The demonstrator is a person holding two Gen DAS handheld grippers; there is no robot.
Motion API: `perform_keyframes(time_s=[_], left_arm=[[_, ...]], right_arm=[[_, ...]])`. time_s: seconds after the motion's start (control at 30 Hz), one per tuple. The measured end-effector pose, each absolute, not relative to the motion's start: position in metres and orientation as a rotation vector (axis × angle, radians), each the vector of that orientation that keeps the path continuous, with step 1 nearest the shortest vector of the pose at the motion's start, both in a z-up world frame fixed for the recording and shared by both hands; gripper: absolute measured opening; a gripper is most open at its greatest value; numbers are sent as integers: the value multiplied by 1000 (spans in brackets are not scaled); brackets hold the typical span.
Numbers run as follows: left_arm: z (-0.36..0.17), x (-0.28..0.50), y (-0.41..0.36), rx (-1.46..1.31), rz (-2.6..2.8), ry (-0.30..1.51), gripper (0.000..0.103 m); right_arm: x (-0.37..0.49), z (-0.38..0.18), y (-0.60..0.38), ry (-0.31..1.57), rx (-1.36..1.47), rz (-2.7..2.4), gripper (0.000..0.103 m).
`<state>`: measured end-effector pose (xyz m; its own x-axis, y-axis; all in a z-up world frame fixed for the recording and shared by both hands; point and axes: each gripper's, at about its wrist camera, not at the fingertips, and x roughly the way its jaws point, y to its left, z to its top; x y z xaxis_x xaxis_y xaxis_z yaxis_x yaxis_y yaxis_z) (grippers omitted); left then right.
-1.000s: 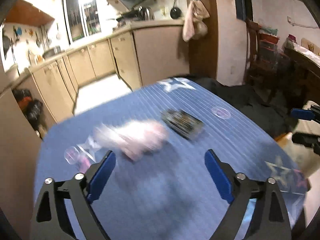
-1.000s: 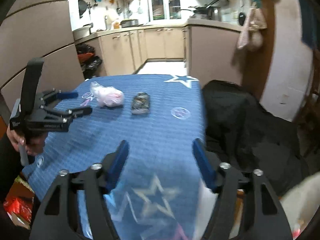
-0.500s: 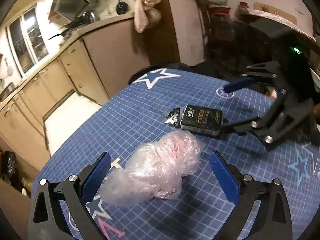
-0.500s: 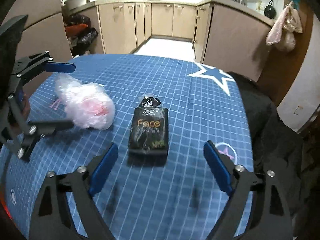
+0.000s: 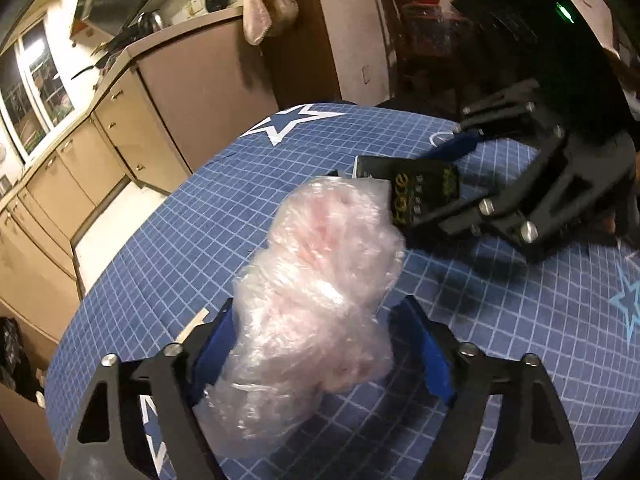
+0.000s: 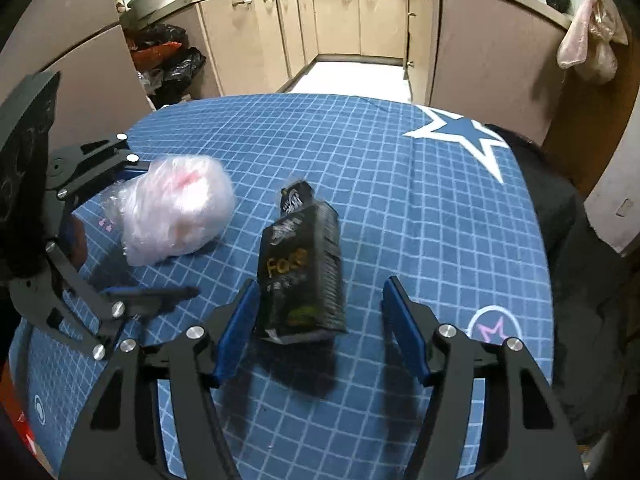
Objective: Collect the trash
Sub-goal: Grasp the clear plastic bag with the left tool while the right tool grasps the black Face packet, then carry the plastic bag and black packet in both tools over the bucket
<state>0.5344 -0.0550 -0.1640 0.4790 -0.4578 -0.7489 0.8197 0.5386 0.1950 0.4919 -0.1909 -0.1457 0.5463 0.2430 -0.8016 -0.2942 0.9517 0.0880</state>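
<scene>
Fingers of the left gripper (image 5: 316,344) have just been closing around the crumpled plastic bag (image 5: 320,288); whether both pads press it cannot be told. Its near finger (image 6: 148,294) is seen lying short of the bag in the right wrist view. On the right gripper (image 6: 320,320) the fingers have likewise been closing; the black tissue pack (image 6: 300,268) sits between them, touching the left pad, with a clear gap at the right pad (so not yet gripped). Both items are seen near each other on the blue gridded desk (image 6: 400,208), the pack tilted up on one edge. Collection is judged barely begun: nothing has been carried off, no bin is visible, and both grasps remain to be completed. Kitchen cabinets (image 6: 340,24) lie beyond.
</scene>
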Motion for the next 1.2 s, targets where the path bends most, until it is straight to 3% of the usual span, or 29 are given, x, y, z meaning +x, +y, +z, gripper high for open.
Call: perform_keyframes(time_s=[0.07,0.23,0.4,0.77,1.2], left_arm=[[-164,536,-54,578,-832,704,73],[-162,537,-52,546,-816,722,56],[-150,525,-44,480,-799,714,48],[-115,426,-39,391,-709,666,48],[-99,266,-155,318,-878,706,48]], right_arm=[[491,-146,-186,929,-90,306,58],[493,-144,-184,923,-92,318,14],[483,-145,-193,906,-52,332,11],[361,-109,-246,782,75,311,11],[160,-76,-340,675,227,110,11]])
